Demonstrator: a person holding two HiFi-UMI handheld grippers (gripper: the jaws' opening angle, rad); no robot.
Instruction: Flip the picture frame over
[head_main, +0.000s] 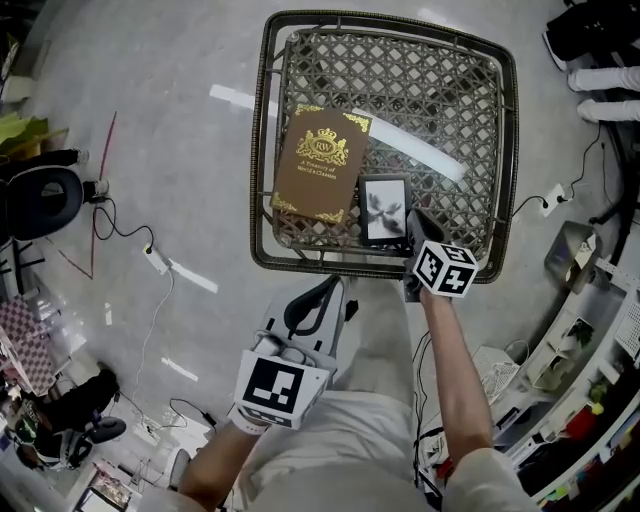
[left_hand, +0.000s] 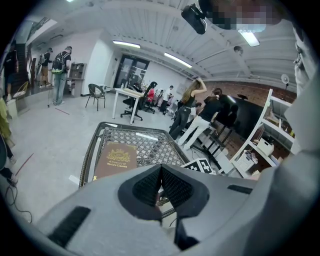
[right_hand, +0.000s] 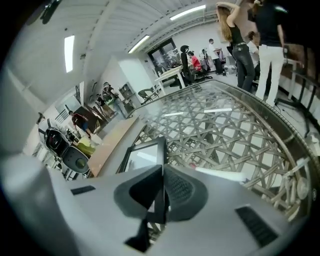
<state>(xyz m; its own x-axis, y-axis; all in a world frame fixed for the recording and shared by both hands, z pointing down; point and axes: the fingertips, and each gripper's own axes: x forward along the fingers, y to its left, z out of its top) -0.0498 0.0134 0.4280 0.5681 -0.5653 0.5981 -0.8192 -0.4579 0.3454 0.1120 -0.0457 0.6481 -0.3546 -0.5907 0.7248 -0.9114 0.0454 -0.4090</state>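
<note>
My right gripper (head_main: 415, 228) gripped the picture frame's (head_main: 384, 210) edge, beside the book (head_main: 322, 162) on the table (head_main: 258, 150). Left gripper (head_main: 322, 292) was closed on nothing.

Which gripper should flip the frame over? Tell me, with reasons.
Right. The right gripper is shut on the edge of the picture frame. The left gripper hangs shut and empty, short of the table.
</note>
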